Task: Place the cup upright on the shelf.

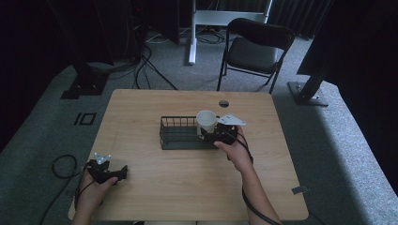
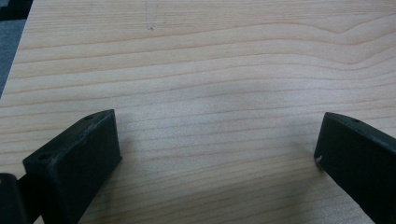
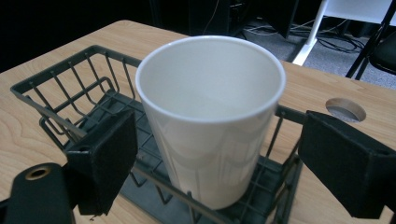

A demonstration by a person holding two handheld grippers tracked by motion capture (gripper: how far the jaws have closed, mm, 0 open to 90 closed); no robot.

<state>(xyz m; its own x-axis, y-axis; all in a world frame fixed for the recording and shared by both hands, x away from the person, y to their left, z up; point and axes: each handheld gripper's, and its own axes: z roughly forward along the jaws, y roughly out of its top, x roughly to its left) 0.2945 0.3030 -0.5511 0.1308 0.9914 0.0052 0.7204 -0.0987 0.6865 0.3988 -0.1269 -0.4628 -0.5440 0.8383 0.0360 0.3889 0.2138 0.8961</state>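
Right jaws: the right gripper (image 3: 215, 163) has its two black jaws spread wide, one on each side of the white cup (image 3: 210, 112); a gap shows on both sides, so nothing is gripped.
Cup: upright and empty, standing at the right end of the wire basket (image 3: 60, 88), its base on the basket floor. In the high view the cup (image 1: 206, 122) sits just ahead of the right gripper (image 1: 219, 134).
Why so held: judging by the jaws bracketing the cup at mid-height, this is either the approach to a grasp or the moment just after a release; I cannot tell which.
Left jaws: the left gripper (image 2: 217, 158) is open wide and empty, with bare wood between the jaws.
Left gripper position: low at the near left corner (image 1: 109, 171), well apart from the basket, apparently parked out of the way.
Tabletop: the tabletop (image 1: 187, 183) is pale wood grain, with a round cable hole (image 1: 224, 103) near the far edge.
Room: dim, grey carpet, a black folding chair (image 1: 256, 47) beyond the tabletop, cables on the floor.
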